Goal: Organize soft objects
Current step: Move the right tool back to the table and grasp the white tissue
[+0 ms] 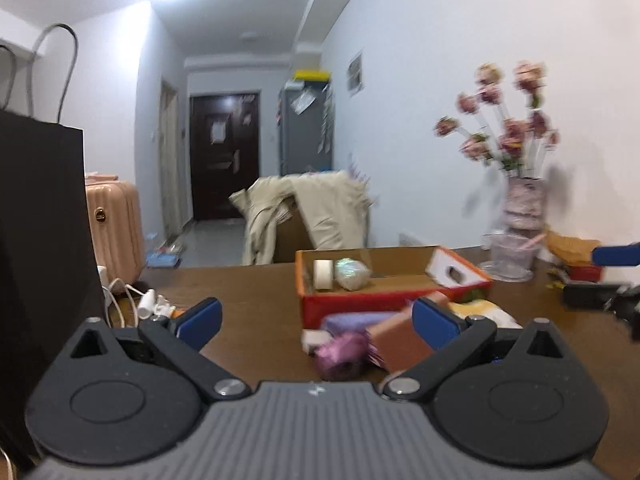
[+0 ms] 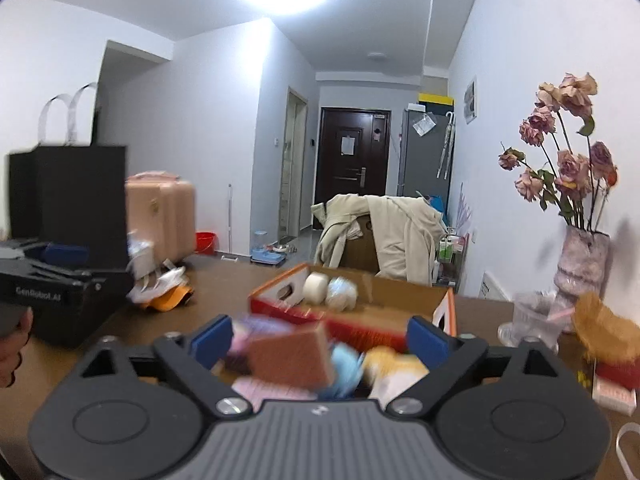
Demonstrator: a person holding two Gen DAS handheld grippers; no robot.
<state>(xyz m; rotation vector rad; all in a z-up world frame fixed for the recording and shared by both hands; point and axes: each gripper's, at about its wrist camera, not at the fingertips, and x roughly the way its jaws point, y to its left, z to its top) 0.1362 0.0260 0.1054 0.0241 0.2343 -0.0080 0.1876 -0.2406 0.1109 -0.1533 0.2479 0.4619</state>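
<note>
Inside cardboard box (image 1: pixel 400 286) | two pale rolls (image 1: pixel 323 274) (blurred) | grippers: two

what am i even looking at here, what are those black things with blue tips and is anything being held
Each picture comes from a camera mounted on a hand-held gripper, looking along its two blue-padded fingers. One view is from the left gripper, the other from the right gripper. A person carries one in each hand. Both stand open and hold nothing.

On the brown table sits an open cardboard box with two pale rolls inside. In front of it lies a blurred heap of soft things, including a brown sponge block. A vase of dried roses stands to the right.
</note>
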